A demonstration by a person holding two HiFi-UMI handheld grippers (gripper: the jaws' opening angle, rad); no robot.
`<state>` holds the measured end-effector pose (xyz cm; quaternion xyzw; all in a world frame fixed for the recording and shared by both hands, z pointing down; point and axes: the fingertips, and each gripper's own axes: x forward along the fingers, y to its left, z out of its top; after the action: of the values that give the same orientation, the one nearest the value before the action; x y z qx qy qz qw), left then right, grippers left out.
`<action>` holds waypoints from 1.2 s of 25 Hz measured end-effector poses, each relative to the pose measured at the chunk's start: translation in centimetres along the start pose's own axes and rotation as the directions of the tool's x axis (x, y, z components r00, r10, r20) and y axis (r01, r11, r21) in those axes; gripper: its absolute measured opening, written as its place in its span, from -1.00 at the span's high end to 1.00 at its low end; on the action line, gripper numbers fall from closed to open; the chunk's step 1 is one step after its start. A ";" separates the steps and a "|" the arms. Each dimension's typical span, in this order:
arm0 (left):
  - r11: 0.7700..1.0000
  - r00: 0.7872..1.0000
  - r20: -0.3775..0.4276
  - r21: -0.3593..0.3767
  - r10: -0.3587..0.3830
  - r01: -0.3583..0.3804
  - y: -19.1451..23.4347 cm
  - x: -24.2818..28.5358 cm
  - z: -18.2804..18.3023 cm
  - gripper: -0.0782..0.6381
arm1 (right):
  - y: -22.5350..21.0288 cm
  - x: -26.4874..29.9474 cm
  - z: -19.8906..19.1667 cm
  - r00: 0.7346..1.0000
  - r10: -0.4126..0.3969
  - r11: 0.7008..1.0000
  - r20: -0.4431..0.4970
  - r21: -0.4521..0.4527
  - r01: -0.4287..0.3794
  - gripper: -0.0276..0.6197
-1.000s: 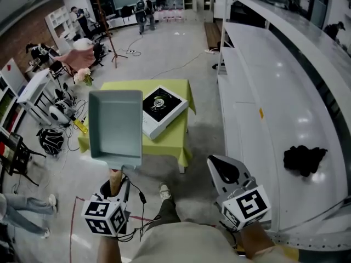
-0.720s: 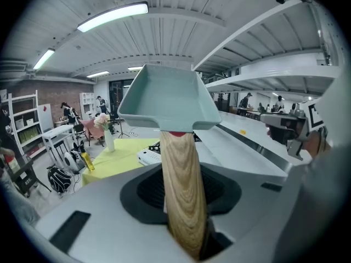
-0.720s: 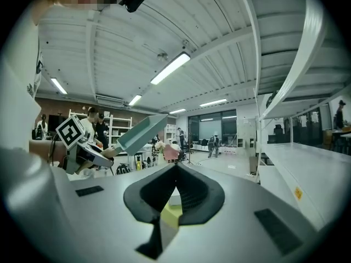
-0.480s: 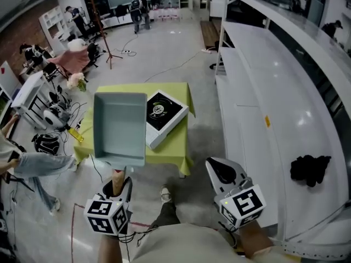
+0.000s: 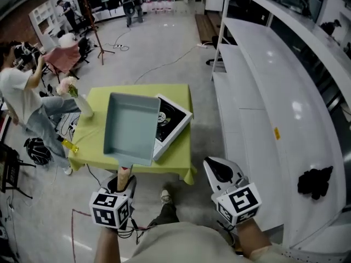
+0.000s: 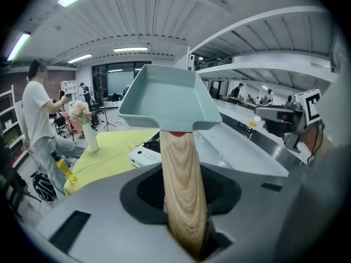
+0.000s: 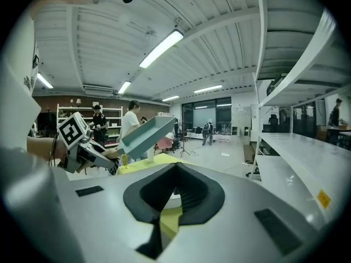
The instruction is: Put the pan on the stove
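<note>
My left gripper is shut on the wooden handle of a pale blue-grey rectangular pan. The pan is held up in the air, and in the head view it covers the left part of the stove. That stove is white with a black top and lies on the yellow-green table. In the left gripper view the handle runs up between the jaws to the pan, with the stove below it. My right gripper hangs shut and holds nothing, to the right of the table.
A person in a white shirt stands at the table's left side. A white vase with flowers and a yellow bottle are at that edge. A long white counter runs along the right, with a black cloth on it.
The pan has moved right and forward over the table, and now overlaps the stove. The table looks nearer. A person has walked in at the table's left.
</note>
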<state>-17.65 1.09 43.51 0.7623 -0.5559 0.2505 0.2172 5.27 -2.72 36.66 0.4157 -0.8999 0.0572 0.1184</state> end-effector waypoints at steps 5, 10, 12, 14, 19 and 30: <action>0.998 0.997 -0.056 0.039 -0.044 0.047 3.5 4.5 1.3 0.41 | -1.2 4.8 0.3 0.999 -0.025 1.000 -0.039 0.012 0.025 0.90; 0.994 0.989 -0.114 0.052 -0.093 0.100 6.6 9.1 2.1 0.41 | -2.1 9.5 0.1 0.995 -0.051 0.998 -0.084 0.025 0.054 0.90; 0.991 0.984 -0.139 0.057 -0.114 0.123 7.6 10.9 2.4 0.41 | -2.9 11.0 -0.1 0.992 -0.067 0.997 -0.105 0.030 0.070 0.90; 0.987 0.978 -0.165 0.072 -0.130 0.143 8.5 12.7 2.7 0.41 | -3.7 12.5 -0.2 0.989 -0.084 0.995 -0.123 0.034 0.089 0.90; 0.976 0.963 -0.210 0.098 -0.171 0.195 10.2 16.7 3.4 0.41 | -5.2 15.8 -0.3 0.983 -0.115 0.991 -0.144 0.050 0.123 0.90; 0.949 0.912 -0.334 0.121 -0.239 0.293 10.1 22.3 2.7 0.41 | -7.3 20.5 -2.2 0.969 -0.105 0.988 -0.223 0.083 0.126 0.90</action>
<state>-21.23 -19.94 55.84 0.7967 -0.3817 0.3830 0.2700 -1.64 -22.08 44.12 0.4641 -0.8519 0.1390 0.1992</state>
